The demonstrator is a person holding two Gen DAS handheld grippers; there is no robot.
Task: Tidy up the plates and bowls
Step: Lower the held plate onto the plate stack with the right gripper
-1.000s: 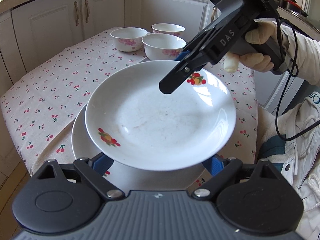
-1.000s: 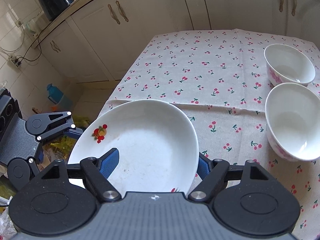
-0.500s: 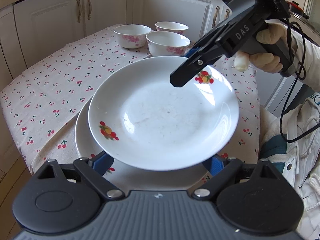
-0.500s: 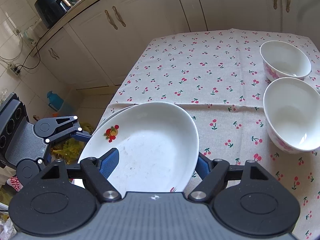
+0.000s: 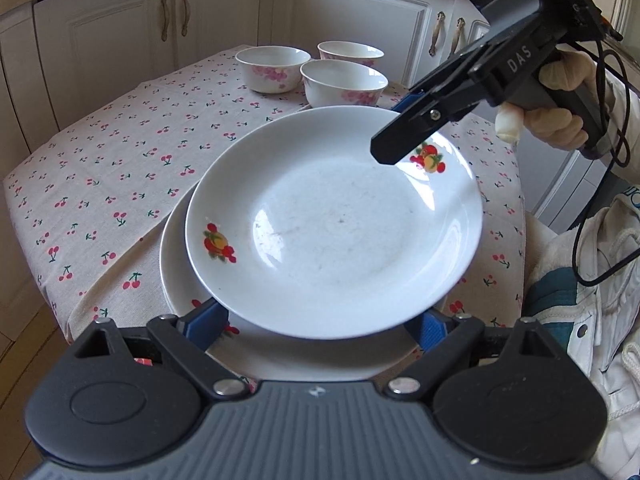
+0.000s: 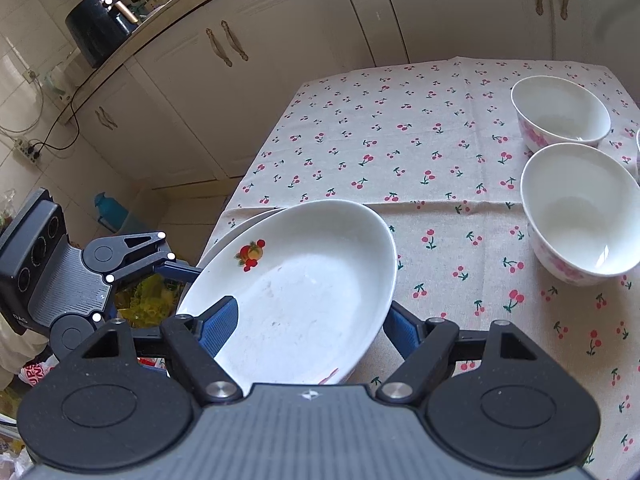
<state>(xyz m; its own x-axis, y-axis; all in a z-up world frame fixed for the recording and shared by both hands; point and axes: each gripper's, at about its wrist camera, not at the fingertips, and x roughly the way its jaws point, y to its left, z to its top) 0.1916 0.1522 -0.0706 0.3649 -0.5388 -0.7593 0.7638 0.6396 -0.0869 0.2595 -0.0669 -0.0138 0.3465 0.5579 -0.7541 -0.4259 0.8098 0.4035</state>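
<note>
A white plate with fruit prints (image 5: 336, 224) hangs tilted above a second plate (image 5: 176, 264) that lies at the table's near corner. My right gripper (image 5: 396, 136) is shut on the upper plate's far rim, one blue pad (image 6: 218, 326) over it and one under. My left gripper (image 5: 316, 326) is open, its blue pads (image 5: 202, 320) just below the plate's near rim; contact is unclear. In the right wrist view the held plate (image 6: 304, 292) fills the jaws and the left gripper (image 6: 180, 270) sits at its far edge. Three white bowls with pink flowers (image 5: 344, 82) stand at the far end.
The table carries a cherry-print cloth (image 5: 120, 168). White cabinets (image 5: 120, 32) surround it closely. The table edge and floor (image 6: 188, 216) lie just left of the plates. Two bowls (image 6: 580, 208) stand to the right in the right wrist view.
The held plate has come lower and more over the bottom plate, held by the right gripper. The left gripper has stayed under its near rim.
</note>
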